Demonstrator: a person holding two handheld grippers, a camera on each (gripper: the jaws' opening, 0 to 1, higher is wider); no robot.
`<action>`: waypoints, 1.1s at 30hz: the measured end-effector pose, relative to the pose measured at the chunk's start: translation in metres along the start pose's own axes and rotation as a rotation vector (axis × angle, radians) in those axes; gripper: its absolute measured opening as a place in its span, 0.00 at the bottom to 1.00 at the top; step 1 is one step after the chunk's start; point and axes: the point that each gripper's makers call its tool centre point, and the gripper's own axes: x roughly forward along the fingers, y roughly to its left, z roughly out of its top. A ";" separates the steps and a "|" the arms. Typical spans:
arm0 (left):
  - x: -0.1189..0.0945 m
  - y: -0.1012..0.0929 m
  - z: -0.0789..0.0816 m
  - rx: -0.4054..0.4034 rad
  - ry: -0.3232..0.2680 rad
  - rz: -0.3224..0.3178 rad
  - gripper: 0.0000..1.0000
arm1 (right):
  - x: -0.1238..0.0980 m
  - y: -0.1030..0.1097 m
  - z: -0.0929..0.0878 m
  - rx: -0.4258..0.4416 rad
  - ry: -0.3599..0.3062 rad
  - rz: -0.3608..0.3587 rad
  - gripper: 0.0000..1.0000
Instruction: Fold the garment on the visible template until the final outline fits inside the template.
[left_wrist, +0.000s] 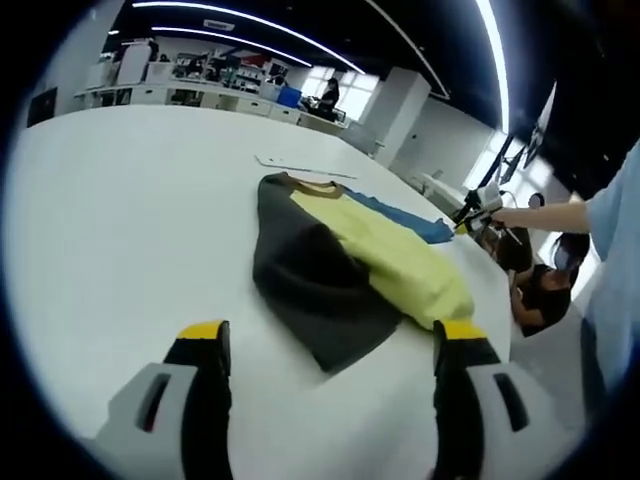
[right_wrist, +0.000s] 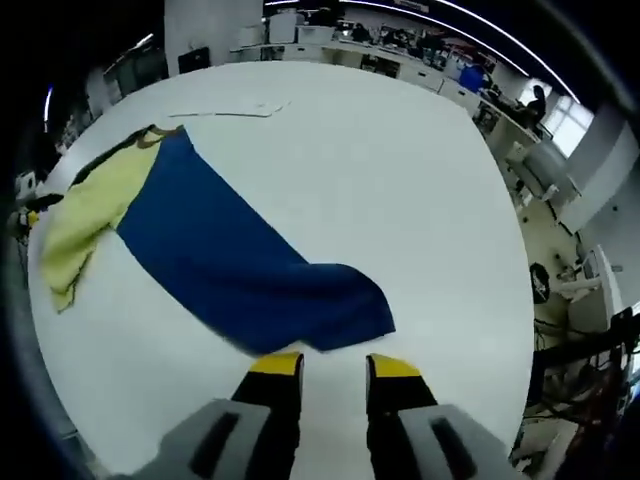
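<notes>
A garment (left_wrist: 340, 265) lies spread on the white table (left_wrist: 120, 200), with a dark grey panel nearest me, a yellow panel (left_wrist: 400, 260) in the middle and a blue panel (left_wrist: 405, 218) beyond. My left gripper (left_wrist: 332, 335) stands open just short of the grey hem, nothing between its jaws. In the right gripper view the blue panel (right_wrist: 230, 255) runs toward me, and the yellow part (right_wrist: 85, 215) lies at its left. My right gripper (right_wrist: 333, 366) is open at the blue edge, with bare table in its gap. It also shows at the garment's far side (left_wrist: 475, 208). A thin flat outline (left_wrist: 300, 165) lies beyond the collar.
A person's arm in a light blue sleeve (left_wrist: 615, 250) reaches in from the right. Another person (left_wrist: 535, 290) sits past the table's right edge. Office desks (left_wrist: 200, 95) line the back wall. Chairs and cables (right_wrist: 570, 290) stand beyond the table's rim.
</notes>
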 end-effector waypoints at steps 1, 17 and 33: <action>0.000 0.000 -0.001 -0.002 0.000 0.001 0.80 | 0.001 0.001 0.000 -0.020 0.003 0.003 0.18; -0.004 0.002 -0.008 -0.024 0.007 0.008 0.80 | 0.002 0.028 0.012 -0.148 0.015 0.005 0.01; -0.003 -0.001 -0.006 -0.031 -0.007 0.003 0.80 | -0.028 0.018 -0.001 -0.099 0.022 -0.009 0.00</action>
